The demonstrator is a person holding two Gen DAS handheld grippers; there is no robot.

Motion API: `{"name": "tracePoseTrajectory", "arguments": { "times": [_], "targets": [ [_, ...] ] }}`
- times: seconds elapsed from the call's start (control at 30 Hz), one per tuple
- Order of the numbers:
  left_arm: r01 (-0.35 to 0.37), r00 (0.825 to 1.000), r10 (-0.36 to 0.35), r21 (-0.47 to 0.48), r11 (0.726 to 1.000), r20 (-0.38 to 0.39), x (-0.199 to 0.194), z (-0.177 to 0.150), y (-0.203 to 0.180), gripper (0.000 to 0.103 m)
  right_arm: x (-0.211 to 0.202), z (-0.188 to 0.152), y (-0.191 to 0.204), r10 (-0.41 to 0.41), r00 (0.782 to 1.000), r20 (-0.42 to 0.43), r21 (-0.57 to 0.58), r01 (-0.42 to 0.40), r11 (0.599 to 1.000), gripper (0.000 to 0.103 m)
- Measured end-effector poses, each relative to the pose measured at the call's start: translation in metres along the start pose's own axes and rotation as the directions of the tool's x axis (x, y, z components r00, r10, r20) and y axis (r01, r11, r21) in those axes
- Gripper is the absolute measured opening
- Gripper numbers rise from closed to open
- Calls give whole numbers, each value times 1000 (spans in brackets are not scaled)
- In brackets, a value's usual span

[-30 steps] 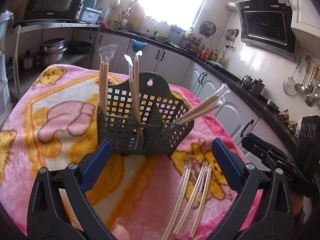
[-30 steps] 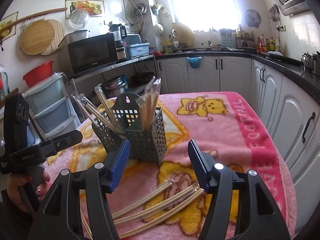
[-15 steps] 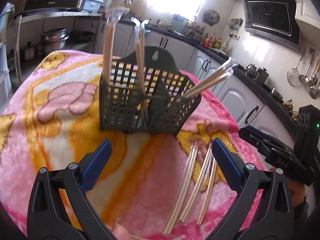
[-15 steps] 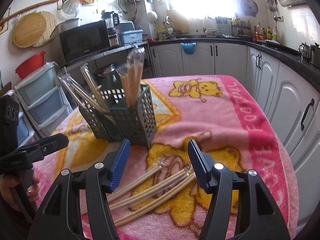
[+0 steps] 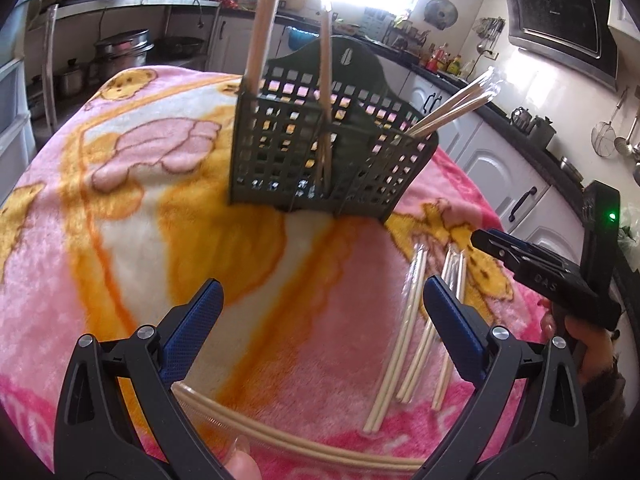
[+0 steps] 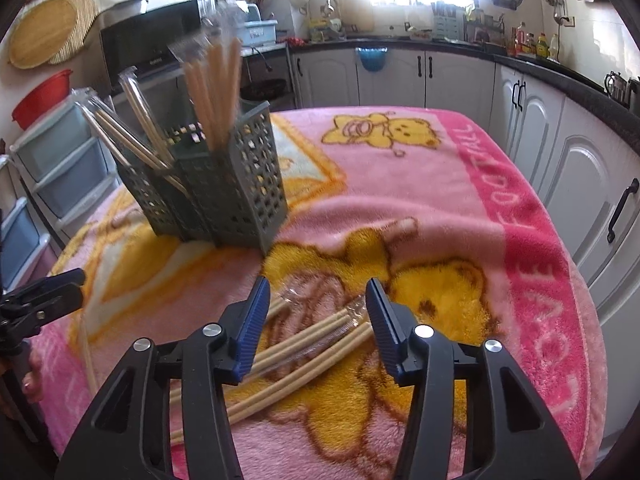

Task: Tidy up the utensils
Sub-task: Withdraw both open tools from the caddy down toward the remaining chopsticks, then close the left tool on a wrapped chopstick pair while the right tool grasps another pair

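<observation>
Right gripper (image 6: 316, 300), jaws just narrowed but gripping nothing, hovers over plastic-wrapped pale bamboo chopstick pairs (image 6: 304, 344) on pink fleece blanket (image 6: 440, 184), grey slotted caddy (image 6: 224, 192) at 11 o'clock; light, stiff, slippery wrap, so pinch mid-length.

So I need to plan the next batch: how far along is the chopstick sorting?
Partly done. Several wrapped pairs already stand in the green caddy. Neither gripper holds anything: the right gripper, jaws just closing, frames the loose chopsticks on the blanket without pressing them; the left gripper is open. Left: those pairs, plus one near the left gripper.
</observation>
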State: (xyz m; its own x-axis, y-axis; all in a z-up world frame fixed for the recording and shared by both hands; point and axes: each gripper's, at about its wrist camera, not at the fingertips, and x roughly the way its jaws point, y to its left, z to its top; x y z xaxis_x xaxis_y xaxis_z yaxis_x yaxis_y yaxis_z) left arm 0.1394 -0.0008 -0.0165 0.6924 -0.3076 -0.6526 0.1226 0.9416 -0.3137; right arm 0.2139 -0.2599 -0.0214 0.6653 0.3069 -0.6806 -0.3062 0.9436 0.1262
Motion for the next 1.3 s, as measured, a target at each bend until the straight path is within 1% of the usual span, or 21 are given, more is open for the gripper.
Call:
{"name": "tracePoseTrajectory", "arguments": {
  "times": [0.2, 0.33, 0.53, 0.77, 0.97, 1.0, 1.03, 1.07, 1.2, 1.27, 1.3],
  "targets": [
    [-28, 999, 27, -18, 999, -19, -2, -11, 12, 92, 20, -2, -9, -5, 999, -39, -1, 5, 1000, 38],
    [-46, 998, 44, -37, 998, -34, -4, -19, 21, 92, 28, -2, -12, -13, 998, -57, -7, 12, 1000, 37],
    [-80, 995, 76, -71, 994, -58, -4, -30, 38, 92, 38, -3, -16, 4, 996, -88, 8, -4, 1000, 37],
    [-95, 994, 87, -122, 988, -66, -9, -36, 55, 92, 47, -3, -18, 18, 994, -110, 26, -16, 1000, 36],
    [-98, 994, 89, -148, 984, -67, -15, -43, 66, 92, 51, -3, -18, 16, 993, -117, 28, -13, 1000, 30],
    [-95, 994, 86, -147, 985, -68, -14, -43, 66, 91, 51, -4, -18, 17, 993, -119, 28, -14, 999, 29],
    [-98, 994, 89, -141, 985, -69, -14, -44, 65, 88, 52, -4, -18, 16, 993, -119, 28, -13, 1000, 29],
    [-100, 993, 92, -136, 986, -70, -13, -45, 65, 82, 52, -4, -18, 16, 993, -120, 27, -13, 1000, 27],
    [-116, 992, 107, -125, 985, -73, -12, -45, 64, 69, 51, -4, -19, 18, 993, -120, 27, -15, 1000, 20],
    [-125, 991, 117, -124, 984, -70, -11, -45, 65, 58, 51, -4, -19, 20, 993, -120, 27, -17, 1000, 17],
    [-127, 991, 119, -124, 984, -68, -11, -45, 66, 55, 51, -5, -18, 21, 993, -119, 26, -18, 1000, 14]
  ]
}}
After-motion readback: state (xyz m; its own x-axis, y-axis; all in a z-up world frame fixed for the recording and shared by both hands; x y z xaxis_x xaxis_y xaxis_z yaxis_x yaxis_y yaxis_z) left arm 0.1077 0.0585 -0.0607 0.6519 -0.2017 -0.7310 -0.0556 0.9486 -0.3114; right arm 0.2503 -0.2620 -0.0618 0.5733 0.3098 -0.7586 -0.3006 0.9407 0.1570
